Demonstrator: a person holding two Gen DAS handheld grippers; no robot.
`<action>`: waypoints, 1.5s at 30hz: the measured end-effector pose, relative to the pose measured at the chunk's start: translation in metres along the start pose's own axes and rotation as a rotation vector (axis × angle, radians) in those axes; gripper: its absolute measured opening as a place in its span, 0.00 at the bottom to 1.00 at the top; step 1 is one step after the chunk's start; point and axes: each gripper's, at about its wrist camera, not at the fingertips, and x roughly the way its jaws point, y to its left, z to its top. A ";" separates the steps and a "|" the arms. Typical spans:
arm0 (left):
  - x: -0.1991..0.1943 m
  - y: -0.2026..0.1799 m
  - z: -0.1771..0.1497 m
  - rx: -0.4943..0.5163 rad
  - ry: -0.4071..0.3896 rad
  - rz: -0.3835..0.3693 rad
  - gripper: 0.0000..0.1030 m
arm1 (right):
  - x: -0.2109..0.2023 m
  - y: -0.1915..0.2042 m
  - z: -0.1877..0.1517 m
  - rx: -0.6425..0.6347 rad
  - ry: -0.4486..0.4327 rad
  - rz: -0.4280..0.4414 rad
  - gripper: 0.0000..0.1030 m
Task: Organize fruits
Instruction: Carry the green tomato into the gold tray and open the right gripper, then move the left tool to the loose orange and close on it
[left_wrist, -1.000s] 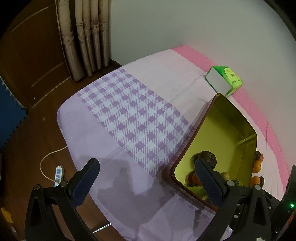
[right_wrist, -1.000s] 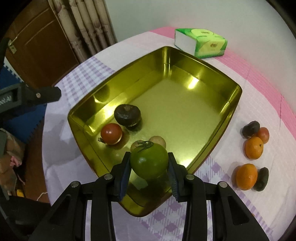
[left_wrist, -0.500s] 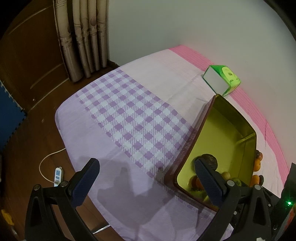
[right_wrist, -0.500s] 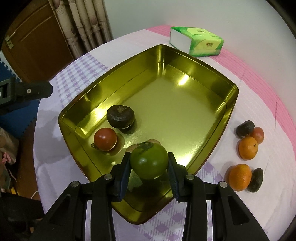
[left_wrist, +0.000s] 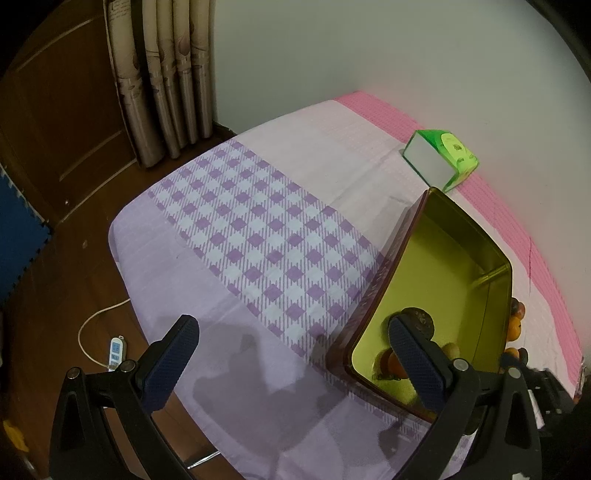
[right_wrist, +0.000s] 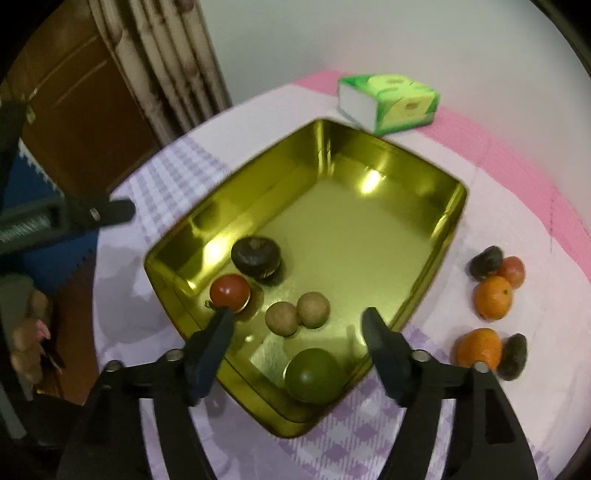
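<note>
Green fruit (right_wrist: 314, 376) lies in the tin (right_wrist: 452, 206); right fingers (right_wrist: 384, 349) opening, empty; box print perhaps unreadable.

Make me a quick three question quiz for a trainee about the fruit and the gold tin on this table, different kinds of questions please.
1. True or false: the green fruit lies inside the gold tin.
2. How many fruits sit on the cloth to the right of the tin? A) three B) five C) seven
3. Fill in: the right gripper is ____ of fruit while its jaws are opening.

Key: 1 true; 2 B; 3 empty
</note>
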 end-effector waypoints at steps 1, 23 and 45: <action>-0.001 -0.001 0.000 0.002 -0.003 0.001 0.99 | -0.007 -0.005 -0.001 0.013 -0.019 -0.004 0.78; -0.028 -0.151 -0.062 0.470 -0.057 -0.136 0.99 | -0.047 -0.251 -0.120 0.397 -0.045 -0.456 0.93; 0.031 -0.300 -0.154 0.724 0.129 -0.304 0.99 | -0.045 -0.285 -0.141 0.418 -0.108 -0.441 1.00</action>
